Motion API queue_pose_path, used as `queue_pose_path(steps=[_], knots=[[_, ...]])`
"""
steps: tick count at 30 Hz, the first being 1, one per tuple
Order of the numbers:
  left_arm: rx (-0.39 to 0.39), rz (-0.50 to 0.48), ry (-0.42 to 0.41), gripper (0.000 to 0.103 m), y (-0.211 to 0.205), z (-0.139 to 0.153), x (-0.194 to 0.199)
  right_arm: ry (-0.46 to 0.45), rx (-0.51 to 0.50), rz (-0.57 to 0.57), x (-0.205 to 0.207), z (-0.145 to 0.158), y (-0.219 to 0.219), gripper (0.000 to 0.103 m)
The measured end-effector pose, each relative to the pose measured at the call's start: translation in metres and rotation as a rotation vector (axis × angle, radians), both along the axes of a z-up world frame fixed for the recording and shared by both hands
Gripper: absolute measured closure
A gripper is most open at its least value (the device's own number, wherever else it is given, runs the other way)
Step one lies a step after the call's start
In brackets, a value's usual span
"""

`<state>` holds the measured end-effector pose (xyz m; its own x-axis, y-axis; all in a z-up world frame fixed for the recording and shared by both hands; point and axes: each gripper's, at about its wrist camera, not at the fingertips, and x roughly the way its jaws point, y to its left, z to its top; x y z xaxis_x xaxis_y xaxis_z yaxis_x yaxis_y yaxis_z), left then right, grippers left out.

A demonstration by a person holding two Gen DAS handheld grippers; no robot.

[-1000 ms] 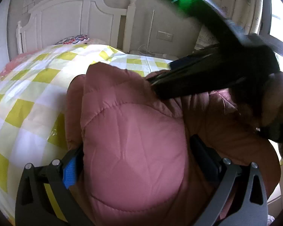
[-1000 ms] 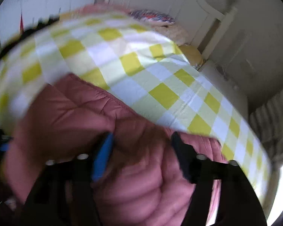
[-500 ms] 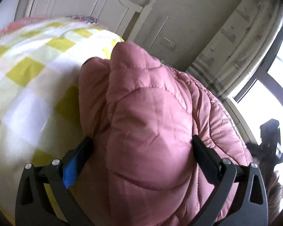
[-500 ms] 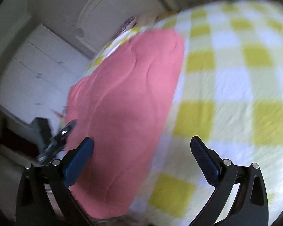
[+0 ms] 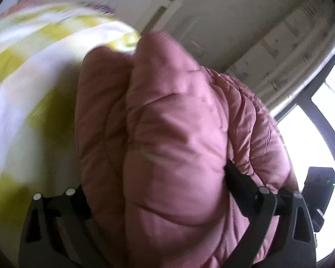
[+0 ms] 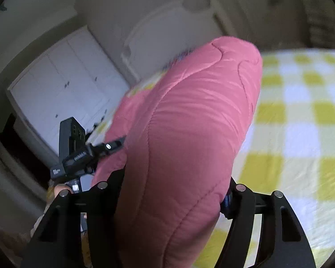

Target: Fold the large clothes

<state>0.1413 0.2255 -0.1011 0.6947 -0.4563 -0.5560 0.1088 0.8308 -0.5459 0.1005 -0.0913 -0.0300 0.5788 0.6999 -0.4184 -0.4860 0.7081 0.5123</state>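
Observation:
A pink quilted puffer jacket [image 5: 167, 145] bulges up between the fingers of my left gripper [image 5: 156, 185], which is shut on a thick fold of it. The same jacket [image 6: 185, 138] fills the right wrist view, where my right gripper [image 6: 174, 192] is shut on another padded fold. Both hold the jacket lifted above the yellow-and-white checked bedspread [image 6: 301, 134]. My left gripper also shows in the right wrist view [image 6: 78, 154], at the jacket's far side. The right gripper's body shows at the right edge of the left wrist view [image 5: 317, 192].
The bedspread [image 5: 29, 89] covers the bed to the left of the jacket. A white headboard [image 6: 158, 33] and white wardrobe [image 6: 62, 89] stand behind. A curtain [image 5: 285, 51] and a bright window [image 5: 312, 145] are to the right.
The right gripper went from open over the bed to shut on a fold of the jacket. Both grippers have lifted and tilted with the jacket; the left view swung further toward the window.

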Motion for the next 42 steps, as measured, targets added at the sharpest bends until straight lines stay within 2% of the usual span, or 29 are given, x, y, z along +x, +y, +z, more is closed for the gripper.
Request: queue_pose_path(steps=[4, 6, 8, 10, 11, 12, 14, 16, 17, 18, 20, 22, 24, 26, 27, 28, 31, 33, 35, 37, 39, 40, 41, 42], knots=[[0.016, -0.097, -0.045, 0.016, -0.054, 0.024, 0.035, -0.016, 0.022, -0.118, 0.0, 0.008, -0.051, 0.038], [0.045, -0.147, -0.062, 0.017, -0.089, 0.034, 0.052, 0.008, 0.034, -0.161, 0.003, 0.001, -0.079, 0.038], [0.089, -0.185, -0.056, 0.017, -0.123, 0.035, 0.068, 0.101, 0.033, -0.191, 0.014, -0.02, -0.103, 0.035], [0.156, -0.203, -0.014, 0.012, -0.151, 0.019, 0.085, 0.227, 0.026, -0.256, 0.027, -0.049, -0.115, 0.022], [0.162, -0.204, 0.001, 0.006, -0.158, 0.011, 0.091, 0.235, 0.041, -0.277, 0.024, -0.056, -0.122, 0.017], [0.157, -0.203, 0.009, 0.002, -0.163, 0.002, 0.096, 0.214, 0.033, -0.296, 0.018, -0.054, -0.124, 0.011], [0.155, -0.205, 0.018, 0.002, -0.166, -0.002, 0.098, 0.151, -0.049, -0.36, 0.005, -0.038, -0.115, 0.009], [0.181, -0.203, 0.014, 0.002, -0.166, 0.0, 0.097, 0.021, -0.187, -0.483, -0.009, -0.007, -0.099, 0.01], [0.192, -0.206, 0.016, 0.002, -0.165, 0.0, 0.098, -0.101, -0.256, -0.521, -0.02, 0.013, -0.083, 0.01], [0.191, -0.206, 0.018, 0.002, -0.167, 0.001, 0.096, -0.194, -0.288, -0.506, -0.032, 0.026, -0.068, 0.01], [0.175, -0.207, 0.028, 0.002, -0.168, 0.001, 0.098, -0.288, -0.367, -0.46, -0.044, 0.037, -0.039, 0.019], [0.183, -0.201, 0.024, 0.002, -0.169, 0.005, 0.097, -0.287, -0.497, -0.378, -0.038, 0.028, -0.004, 0.034], [0.216, -0.182, 0.013, 0.002, -0.172, 0.017, 0.096, -0.221, -0.598, -0.323, -0.025, 0.0, 0.017, 0.038], [0.271, -0.13, -0.039, 0.002, -0.171, 0.043, 0.086, -0.266, -0.705, -0.352, -0.024, -0.019, 0.036, 0.037], [0.291, -0.105, -0.079, 0.003, -0.174, 0.058, 0.083, -0.273, -0.72, -0.357, -0.023, -0.019, 0.038, 0.037], [0.322, -0.076, -0.157, 0.003, -0.176, 0.078, 0.075, -0.267, -0.721, -0.354, -0.022, -0.018, 0.041, 0.037], [0.379, -0.103, -0.281, 0.002, -0.194, 0.119, 0.069, -0.255, -0.717, -0.338, -0.02, -0.014, 0.037, 0.037], [0.401, -0.142, -0.293, 0.002, -0.209, 0.132, 0.077, -0.259, -0.717, -0.34, -0.026, -0.016, 0.034, 0.037], [0.401, -0.19, -0.249, 0.002, -0.228, 0.133, 0.102, -0.26, -0.718, -0.341, -0.021, -0.021, 0.022, 0.037], [0.394, -0.224, -0.173, 0.002, -0.241, 0.12, 0.132, -0.259, -0.715, -0.339, -0.019, -0.025, 0.021, 0.037], [0.403, -0.243, -0.072, 0.002, -0.248, 0.089, 0.17, -0.267, -0.7, -0.326, -0.022, -0.024, 0.019, 0.037], [0.448, -0.241, -0.022, 0.002, -0.249, 0.064, 0.19, -0.276, -0.691, -0.313, -0.024, -0.025, 0.02, 0.037], [0.452, -0.256, 0.009, 0.002, -0.244, 0.043, 0.196, -0.28, -0.704, -0.309, -0.024, -0.026, 0.022, 0.037], [0.385, -0.267, 0.043, 0.002, -0.234, 0.029, 0.204, -0.283, -0.718, -0.312, -0.023, -0.027, 0.024, 0.037]])
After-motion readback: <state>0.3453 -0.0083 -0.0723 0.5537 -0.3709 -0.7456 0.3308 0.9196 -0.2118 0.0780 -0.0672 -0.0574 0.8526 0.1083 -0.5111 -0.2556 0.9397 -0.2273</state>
